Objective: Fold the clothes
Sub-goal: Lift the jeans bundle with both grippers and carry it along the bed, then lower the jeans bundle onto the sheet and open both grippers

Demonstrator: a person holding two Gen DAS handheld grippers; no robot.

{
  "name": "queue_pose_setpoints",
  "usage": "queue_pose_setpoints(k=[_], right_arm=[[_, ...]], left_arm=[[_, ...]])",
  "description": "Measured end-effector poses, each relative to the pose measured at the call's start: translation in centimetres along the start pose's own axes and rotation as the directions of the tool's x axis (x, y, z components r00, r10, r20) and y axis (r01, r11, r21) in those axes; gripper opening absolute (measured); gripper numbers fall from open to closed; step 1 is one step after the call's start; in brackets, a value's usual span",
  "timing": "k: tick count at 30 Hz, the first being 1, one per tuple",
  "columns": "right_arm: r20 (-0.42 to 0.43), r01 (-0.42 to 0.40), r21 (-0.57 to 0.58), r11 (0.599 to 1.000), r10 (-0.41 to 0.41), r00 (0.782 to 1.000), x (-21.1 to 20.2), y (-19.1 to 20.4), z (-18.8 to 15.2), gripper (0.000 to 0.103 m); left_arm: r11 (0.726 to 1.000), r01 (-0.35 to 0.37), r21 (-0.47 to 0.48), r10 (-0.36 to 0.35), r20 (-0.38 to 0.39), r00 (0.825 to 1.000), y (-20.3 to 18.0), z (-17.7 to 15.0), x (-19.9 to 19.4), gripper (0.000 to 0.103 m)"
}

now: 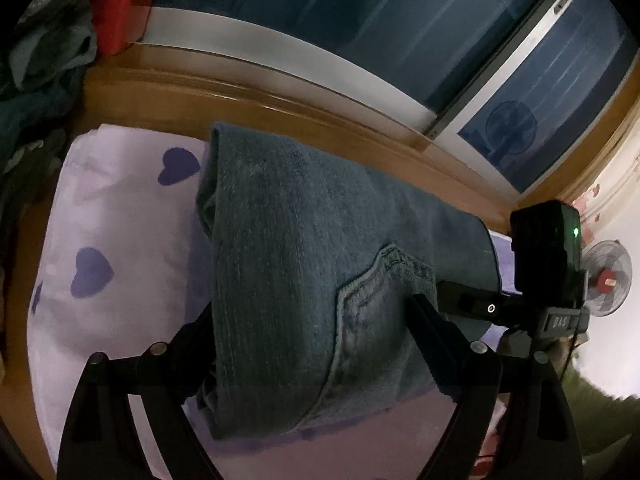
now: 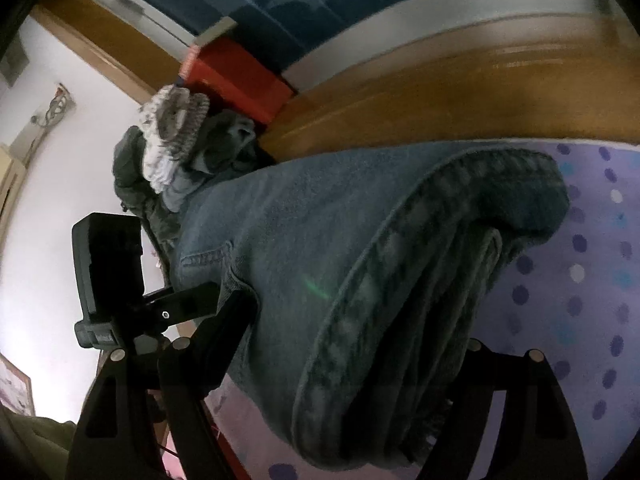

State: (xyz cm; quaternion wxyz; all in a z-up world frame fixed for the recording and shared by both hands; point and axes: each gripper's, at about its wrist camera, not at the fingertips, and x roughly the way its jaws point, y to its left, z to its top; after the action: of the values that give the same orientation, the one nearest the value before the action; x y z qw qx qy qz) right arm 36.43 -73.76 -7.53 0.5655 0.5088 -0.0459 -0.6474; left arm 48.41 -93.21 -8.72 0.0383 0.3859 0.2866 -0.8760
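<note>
1. Left wrist view: the left gripper (image 1: 316, 320) is closed on the folded jeans (image 1: 304, 248), one finger at each side of the bundle; the right finger presses just below the back pocket (image 1: 380, 292).
2. Right wrist view: the right gripper (image 2: 352, 344) likewise clamps the jeans (image 2: 360, 248) at the thick rolled end with the waistband, fingers spread wide around the denim.
3. The jeans hang between the two grippers, above the bed sheet (image 1: 100, 232), pale with purple hearts; in the right view the sheet (image 2: 580, 280) shows purple dots.
4. Just right of the jeans in the left view sits the other gripper's black camera block (image 1: 548, 252), close to the denim.
5. Far left, a clothes pile (image 1: 44, 80) and a red box (image 1: 116, 4) crowd that edge.
6. A wooden ledge (image 1: 280, 100) bounds the far side, with a dark window (image 1: 360, 12) beyond it.
7. A fan (image 1: 608, 280) stands at far right; sheet lies bare near left.
</note>
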Motion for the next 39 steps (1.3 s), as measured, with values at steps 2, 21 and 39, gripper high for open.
queue_pose_setpoints(k=[2, 21, 39], right_arm=[[-0.023, 0.014, 0.0, 1.0, -0.014, 1.0, 1.1, -0.8, 0.1, 0.08], [0.175, 0.298, -0.104, 0.949, -0.278, 0.945, -4.9, 0.6, -1.8, 0.084], [0.191, 0.336, -0.268, 0.903, -0.292, 0.937, 1.5, 1.7, 0.8, 0.05]], left_arm=[[1.0, -0.006, -0.009, 0.006, -0.007, 1.0, 0.7, -0.4, 1.3, 0.09], [0.991, -0.126, 0.042, 0.117, 0.176, 0.977, -1.5, 1.5, -5.0, 0.082], [0.977, -0.199, 0.082, 0.194, 0.063, 0.979, -0.7, 2.6, 5.9, 0.082]])
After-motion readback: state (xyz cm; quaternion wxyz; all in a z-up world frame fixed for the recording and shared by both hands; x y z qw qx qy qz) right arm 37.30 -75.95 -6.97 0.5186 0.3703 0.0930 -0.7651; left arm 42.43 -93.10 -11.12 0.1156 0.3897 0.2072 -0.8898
